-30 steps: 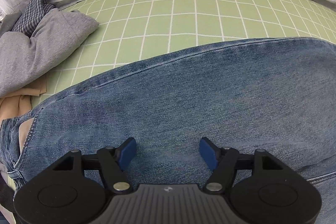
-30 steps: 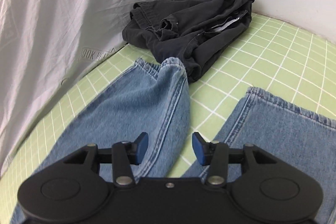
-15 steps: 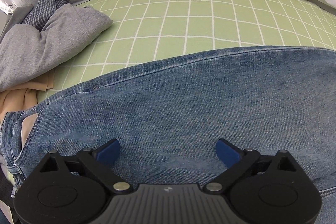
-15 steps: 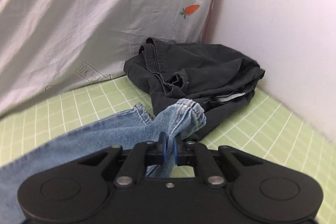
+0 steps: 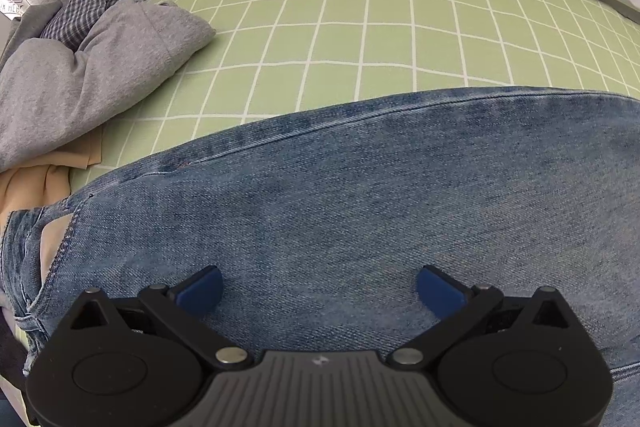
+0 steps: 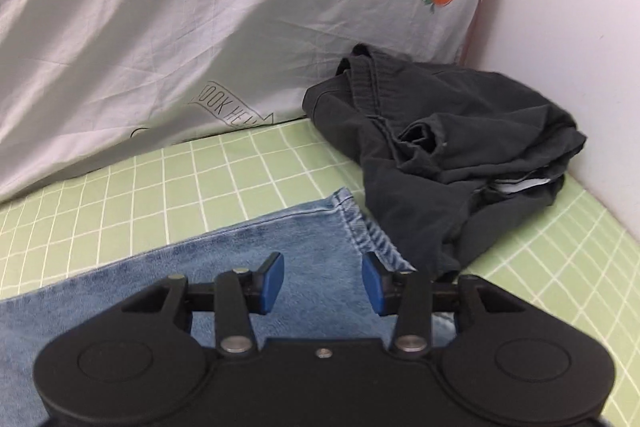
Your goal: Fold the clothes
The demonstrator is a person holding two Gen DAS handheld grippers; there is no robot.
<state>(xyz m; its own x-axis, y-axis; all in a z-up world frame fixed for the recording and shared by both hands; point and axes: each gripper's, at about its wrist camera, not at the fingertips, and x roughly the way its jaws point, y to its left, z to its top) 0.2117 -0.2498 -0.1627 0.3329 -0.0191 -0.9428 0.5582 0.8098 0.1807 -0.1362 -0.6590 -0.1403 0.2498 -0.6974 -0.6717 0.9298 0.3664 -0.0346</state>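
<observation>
Blue jeans [image 5: 360, 195] lie spread on the green checked sheet [image 5: 360, 27]. In the left wrist view their upper part fills the lower frame, with the pocket opening at the left edge. My left gripper [image 5: 318, 289] hovers just over the denim, wide open, nothing between its blue pads. In the right wrist view a jeans leg [image 6: 240, 251] lies flat, its hem [image 6: 360, 227] beside a dark garment. My right gripper [image 6: 323, 283] stands open over the leg's end, holding nothing.
A crumpled black garment [image 6: 460, 147] lies in the corner against the white wall [image 6: 580, 27]. A grey garment [image 5: 80, 75] with a checked cloth and a beige piece [image 5: 36, 179] are piled at the left. A white sheet [image 6: 200, 7] hangs behind the bed.
My right gripper closed on the jeans leg's hem, lifted it, and has now opened, leaving the leg flat. My left gripper opened wider and stays over the denim.
</observation>
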